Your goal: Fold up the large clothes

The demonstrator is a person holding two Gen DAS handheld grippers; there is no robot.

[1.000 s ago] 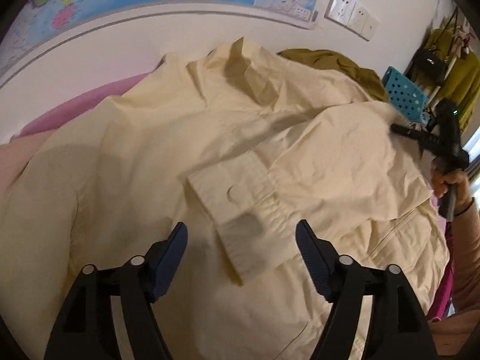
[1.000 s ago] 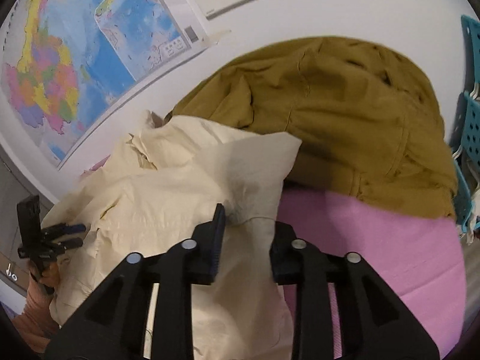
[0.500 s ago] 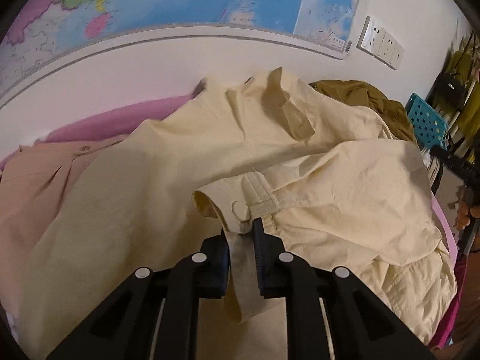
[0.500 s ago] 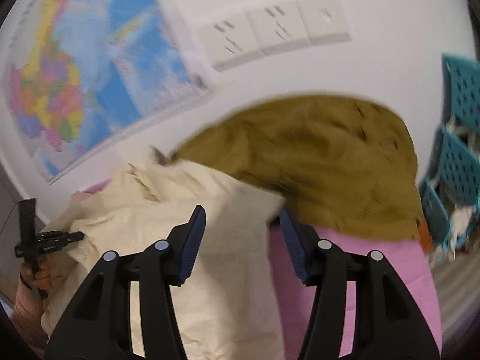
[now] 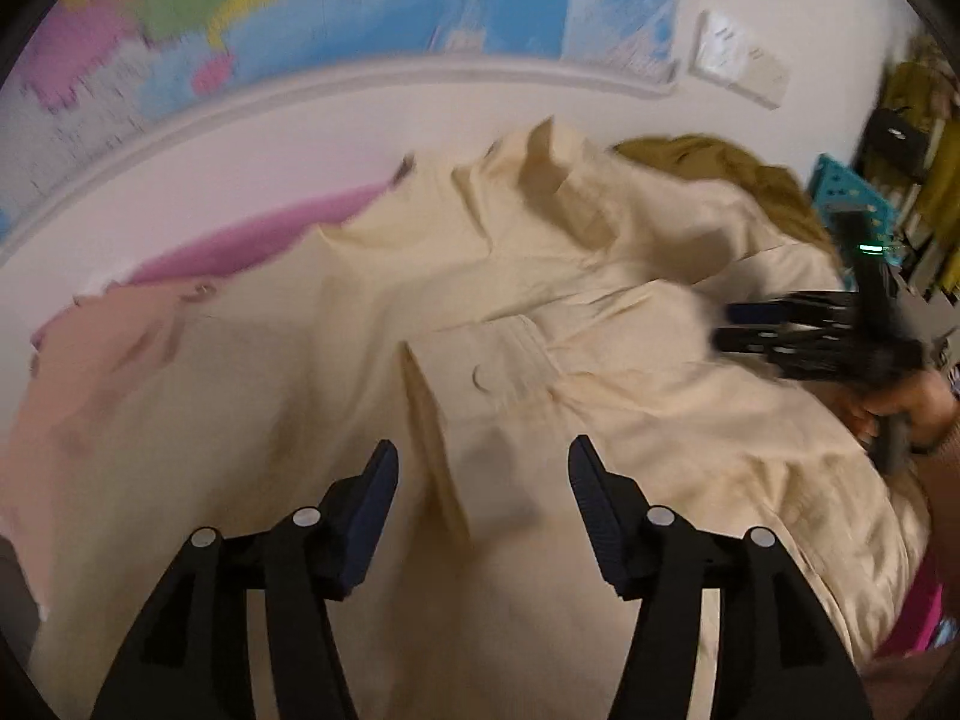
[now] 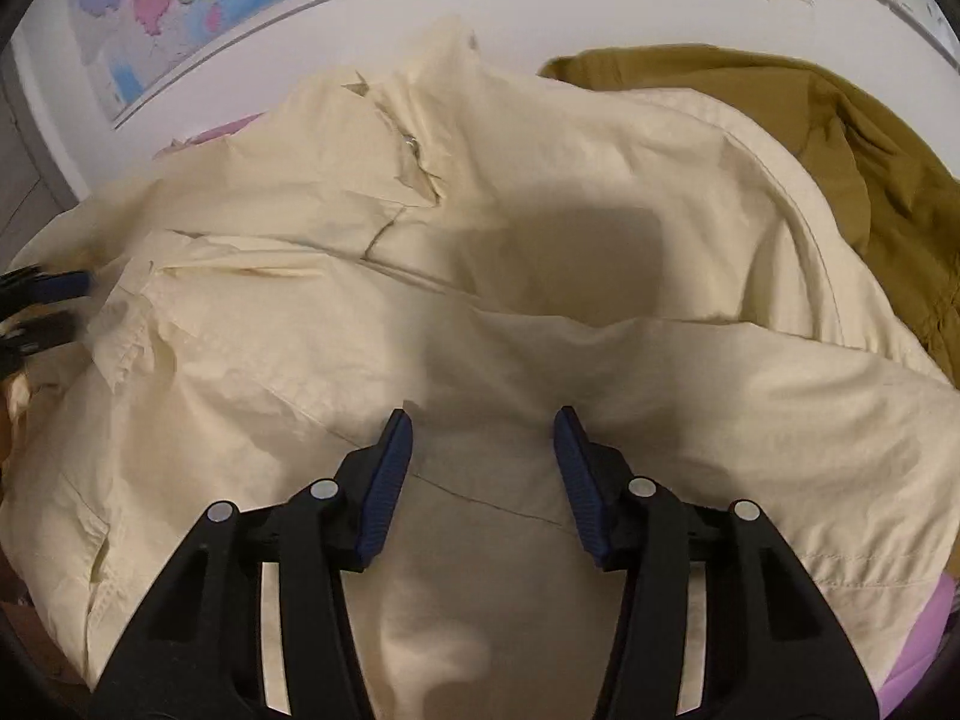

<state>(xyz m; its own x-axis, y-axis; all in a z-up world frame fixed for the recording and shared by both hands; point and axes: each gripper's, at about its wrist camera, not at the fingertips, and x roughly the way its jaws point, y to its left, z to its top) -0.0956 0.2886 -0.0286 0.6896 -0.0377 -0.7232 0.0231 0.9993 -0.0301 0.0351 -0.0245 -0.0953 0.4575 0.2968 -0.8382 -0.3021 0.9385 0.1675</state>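
A large cream shirt (image 5: 540, 312) lies spread over a pink surface, collar toward the wall; it also fills the right wrist view (image 6: 480, 276). One sleeve lies folded across the body, its buttoned cuff (image 5: 486, 372) just ahead of my left gripper (image 5: 483, 474), which is open and empty above it. My right gripper (image 6: 483, 450) is open and empty, low over the shirt's right side. It shows in the left wrist view (image 5: 798, 330) at the right.
An olive garment (image 6: 840, 138) lies heaped at the back right. A peach garment (image 5: 102, 360) lies at the left. A pink cover (image 5: 252, 240) shows by the wall with maps. A teal crate (image 5: 846, 198) stands at the far right.
My left gripper let go of the sleeve cuff and opened; the cuff now lies flat on the shirt. My right gripper opened wider and moved over the shirt.
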